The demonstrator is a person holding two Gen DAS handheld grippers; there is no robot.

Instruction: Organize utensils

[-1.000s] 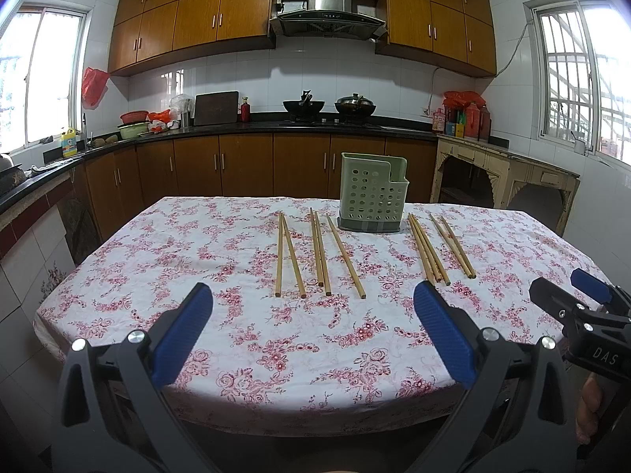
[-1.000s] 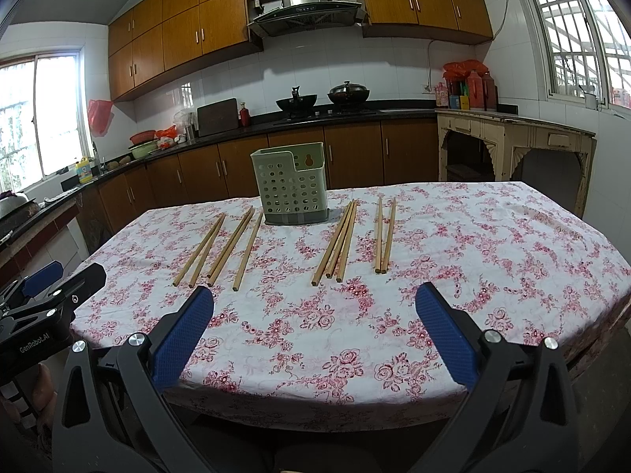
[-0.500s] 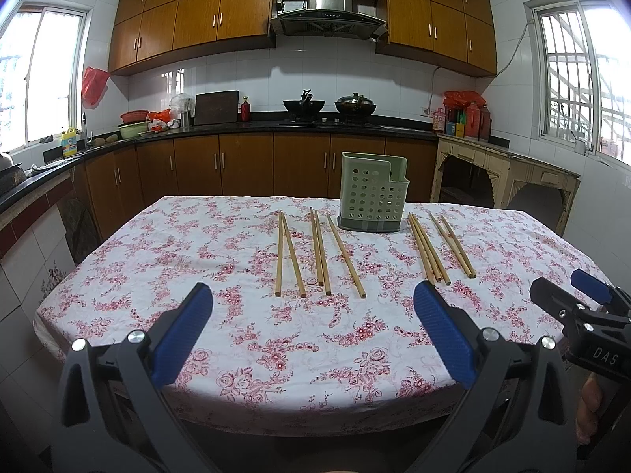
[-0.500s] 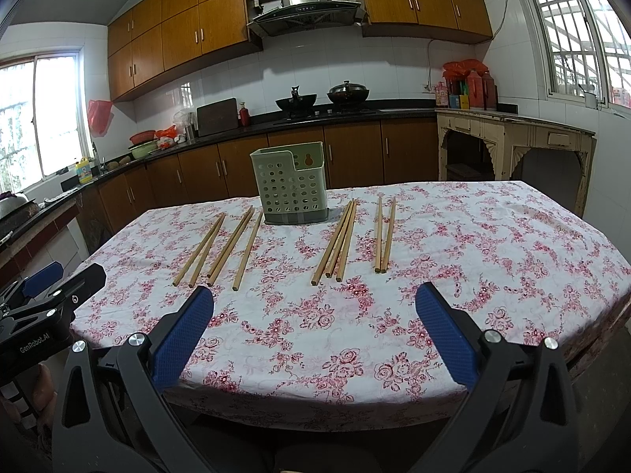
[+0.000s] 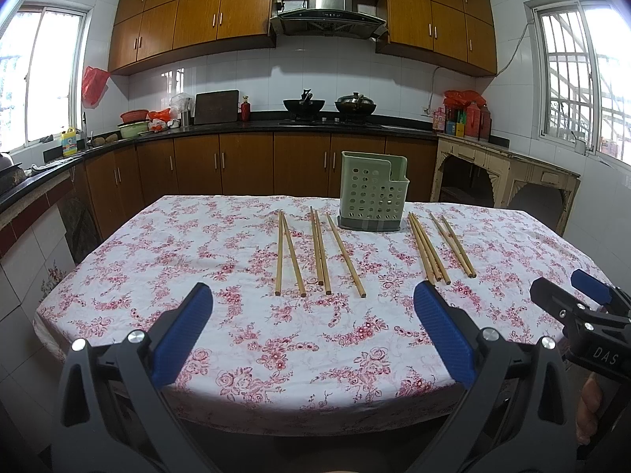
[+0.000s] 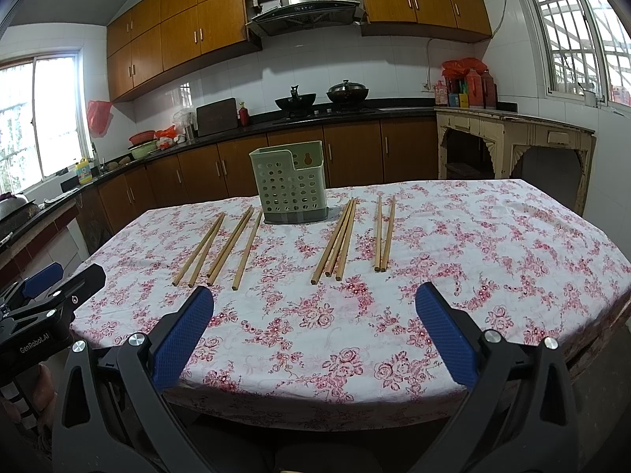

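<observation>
Slim, straight wooden chopsticks (image 5: 319,250) lie on my floral tablecloth (image 5: 197,260) beside a perforated green plastic holder (image 5: 370,197). My left claw (image 5: 311,329) and right claw (image 6: 313,329) both gape, empty.

Bright, glaring windows (image 5: 583,79); sharp centre, perhaps slightly soft, fisheye-bent edges.

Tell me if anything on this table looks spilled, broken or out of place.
Nothing stands out. The chopsticks lie in tidy groups on the tablecloth, either side of the upright green holder. Both grippers, left and right, are open and empty.
</observation>
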